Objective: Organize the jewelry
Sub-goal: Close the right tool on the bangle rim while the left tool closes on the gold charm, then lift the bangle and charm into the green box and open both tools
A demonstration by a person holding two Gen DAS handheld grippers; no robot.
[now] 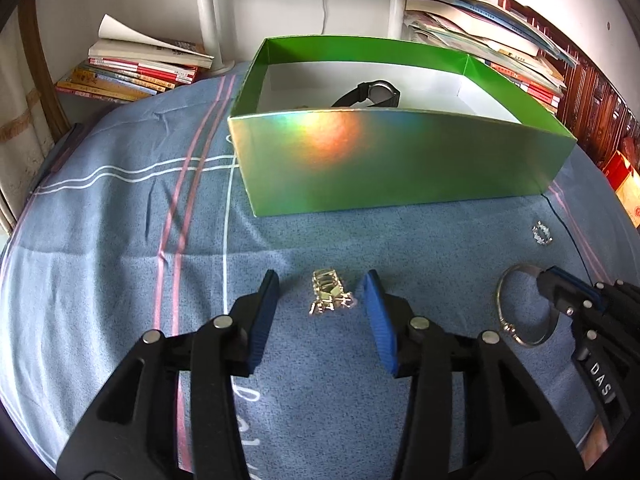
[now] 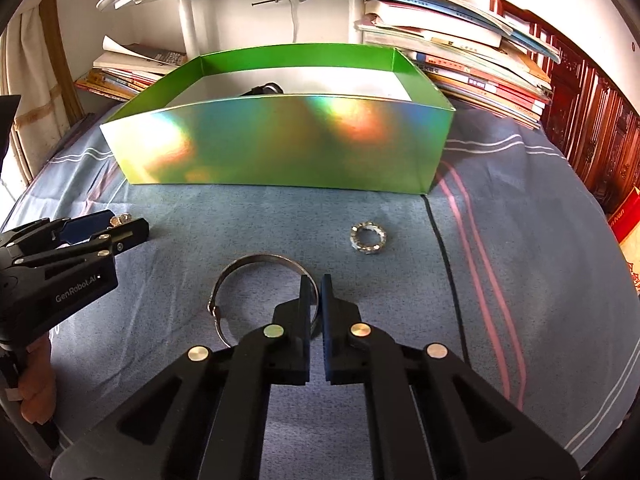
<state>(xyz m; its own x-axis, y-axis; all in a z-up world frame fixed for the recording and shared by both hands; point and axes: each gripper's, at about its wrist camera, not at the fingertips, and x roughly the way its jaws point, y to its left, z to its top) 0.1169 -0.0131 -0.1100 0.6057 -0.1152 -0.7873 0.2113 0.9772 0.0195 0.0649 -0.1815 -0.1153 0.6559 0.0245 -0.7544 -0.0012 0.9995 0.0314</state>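
A gold chain piece [image 1: 330, 294] lies crumpled on the blue cloth between the fingers of my left gripper [image 1: 322, 280], which is open; its pads do not touch the chain. My right gripper [image 2: 316, 282] is shut on the right rim of a silver bangle [image 2: 256, 258] that rests on the cloth. In the left wrist view the bangle [image 1: 502, 300] and right gripper [image 1: 546, 280] sit at the far right. A small sparkly ring [image 2: 369, 238] lies loose in front of the green box [image 2: 280, 144]. A black watch [image 1: 372, 94] lies inside the box.
Stacks of books [image 1: 132, 72] stand behind the box on the left, and a taller pile of books [image 2: 460, 52] on the right. White desk legs [image 1: 208, 12] rise behind. Dark carved wooden furniture [image 2: 592, 120] borders the right side. The striped blue cloth [image 1: 120, 220] covers the surface.
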